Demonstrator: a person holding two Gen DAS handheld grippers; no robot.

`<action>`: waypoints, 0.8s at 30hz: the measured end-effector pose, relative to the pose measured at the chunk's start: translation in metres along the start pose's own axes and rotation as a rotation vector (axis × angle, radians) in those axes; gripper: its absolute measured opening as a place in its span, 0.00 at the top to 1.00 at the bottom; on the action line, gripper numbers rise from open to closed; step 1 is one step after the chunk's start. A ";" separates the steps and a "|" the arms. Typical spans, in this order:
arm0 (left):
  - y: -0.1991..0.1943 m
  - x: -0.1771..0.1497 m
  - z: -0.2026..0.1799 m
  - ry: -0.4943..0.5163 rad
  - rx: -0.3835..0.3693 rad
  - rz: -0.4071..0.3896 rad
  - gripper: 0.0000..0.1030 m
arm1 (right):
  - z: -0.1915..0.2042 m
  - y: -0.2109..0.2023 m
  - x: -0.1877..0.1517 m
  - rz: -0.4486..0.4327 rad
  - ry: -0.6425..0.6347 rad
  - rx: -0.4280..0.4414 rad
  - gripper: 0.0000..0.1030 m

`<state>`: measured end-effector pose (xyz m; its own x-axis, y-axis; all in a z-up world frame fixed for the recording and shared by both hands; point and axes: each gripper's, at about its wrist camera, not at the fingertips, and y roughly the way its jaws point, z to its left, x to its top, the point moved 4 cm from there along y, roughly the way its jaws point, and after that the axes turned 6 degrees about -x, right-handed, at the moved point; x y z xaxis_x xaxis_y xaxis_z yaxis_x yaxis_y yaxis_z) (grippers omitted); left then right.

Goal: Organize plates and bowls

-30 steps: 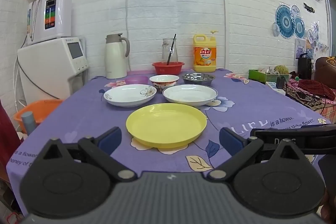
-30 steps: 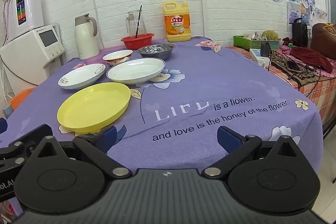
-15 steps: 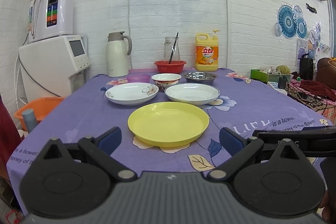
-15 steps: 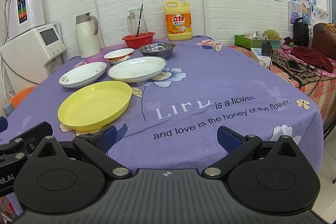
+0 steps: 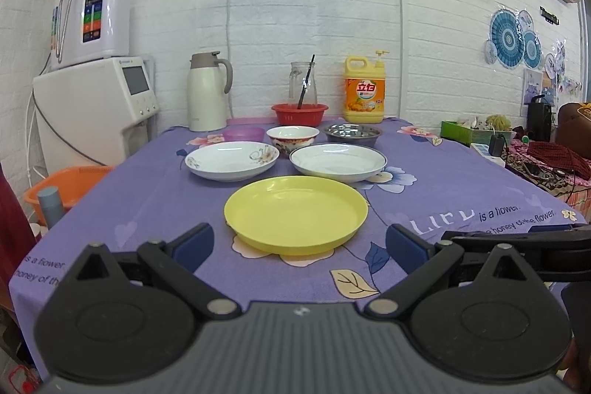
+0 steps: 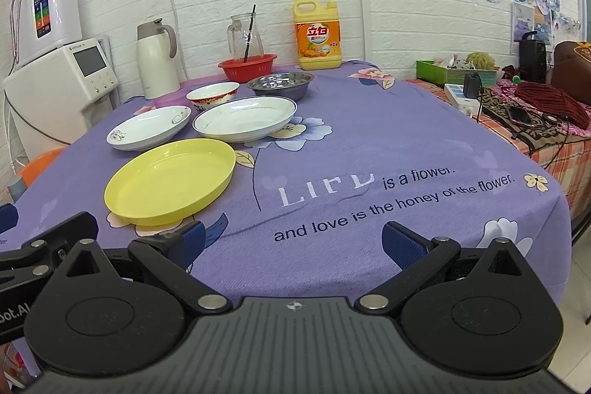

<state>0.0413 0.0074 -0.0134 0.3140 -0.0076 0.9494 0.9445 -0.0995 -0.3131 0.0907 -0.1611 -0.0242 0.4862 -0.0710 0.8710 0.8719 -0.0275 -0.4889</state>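
Left wrist view: your left gripper [image 5: 299, 246] stands wide open with nothing between its fingers, held off the near edge of the table [image 5: 461, 187]. The yellow plate [image 5: 295, 213] lies flat and face up just inside that edge, straight ahead of the gap. Behind it sit two white plates, one flowered [image 5: 232, 160] and one blue-rimmed [image 5: 338, 162], side by side and apart. Further back stand a red-patterned bowl [image 5: 292, 136], a steel bowl [image 5: 352, 132] and a small purple bowl [image 5: 243, 134]. All are round, so none has a long axis; every one opens upward.

Right wrist view: your right gripper [image 6: 293, 244] is equally wide open and empty, off the near edge toward the right corner. The yellow plate [image 6: 170, 181] is near its left finger [image 6: 192, 239], not touching. The blue-rimmed plate [image 6: 244, 119] and steel bowl [image 6: 280, 84] lie well beyond.

Risks, as judged: the yellow plate has a low, thin rim, so a shallow pinch could slip or tip it. It sits close to the edge; a push from the far side could slide it off. The two grippers are close together and could collide if both reach for it.
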 end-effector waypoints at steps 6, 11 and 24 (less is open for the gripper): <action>0.000 0.000 0.001 -0.012 0.002 0.000 0.04 | 0.001 0.000 -0.001 0.000 -0.003 0.001 0.00; 0.001 -0.001 0.003 -0.029 -0.006 0.002 0.04 | 0.001 -0.001 -0.003 -0.018 0.003 0.013 0.00; 0.002 -0.002 0.013 -0.070 0.014 -0.005 0.04 | 0.007 -0.001 -0.007 -0.027 -0.023 0.034 0.00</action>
<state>0.0435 0.0201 -0.0157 0.3143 0.0626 0.9473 0.9473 -0.0850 -0.3087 0.0872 -0.1533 -0.0295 0.4632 -0.0481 0.8849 0.8861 0.0050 -0.4635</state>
